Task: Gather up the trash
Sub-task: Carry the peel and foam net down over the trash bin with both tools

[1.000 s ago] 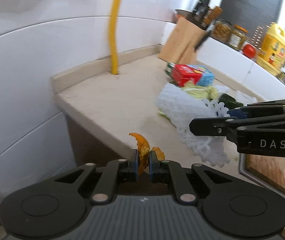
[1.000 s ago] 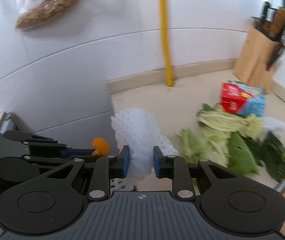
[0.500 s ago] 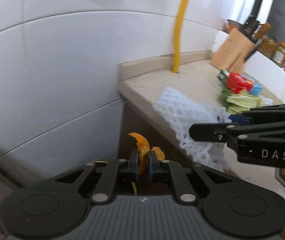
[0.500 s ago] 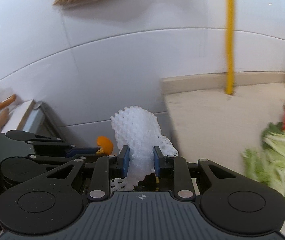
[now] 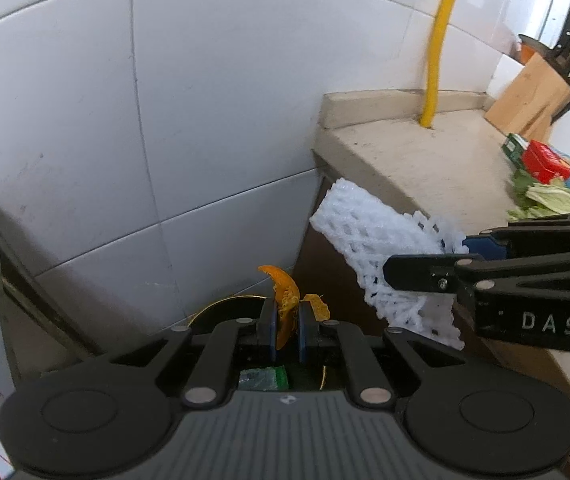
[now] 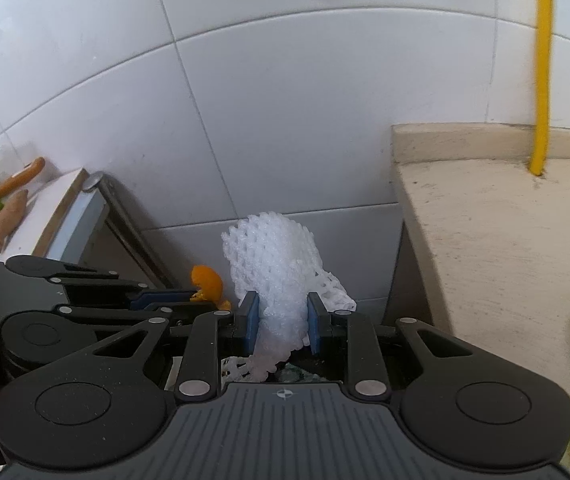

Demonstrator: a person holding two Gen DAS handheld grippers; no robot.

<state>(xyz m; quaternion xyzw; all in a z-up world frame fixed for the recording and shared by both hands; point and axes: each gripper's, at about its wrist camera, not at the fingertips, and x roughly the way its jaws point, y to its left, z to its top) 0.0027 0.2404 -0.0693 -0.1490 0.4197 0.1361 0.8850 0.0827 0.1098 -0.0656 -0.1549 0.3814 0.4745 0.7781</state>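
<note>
Between left gripper (image 5: 285, 330) pads, orange peel (image 5: 285, 300)

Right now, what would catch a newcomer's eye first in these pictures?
The white foam net pinched in the right claw, and the orange peel pinched in the left claw, both past the counter's edge. Behind, a yellow pipe runs up the white tiled wall.

A yellow pipe (image 5: 439, 40) runs up the white tiled wall (image 5: 205, 120) from the beige counter (image 5: 425, 156). A wooden knife block (image 5: 529, 100) stands at the far end, near a red carton (image 5: 545, 162) and lettuce leaves (image 5: 545, 200)
</note>
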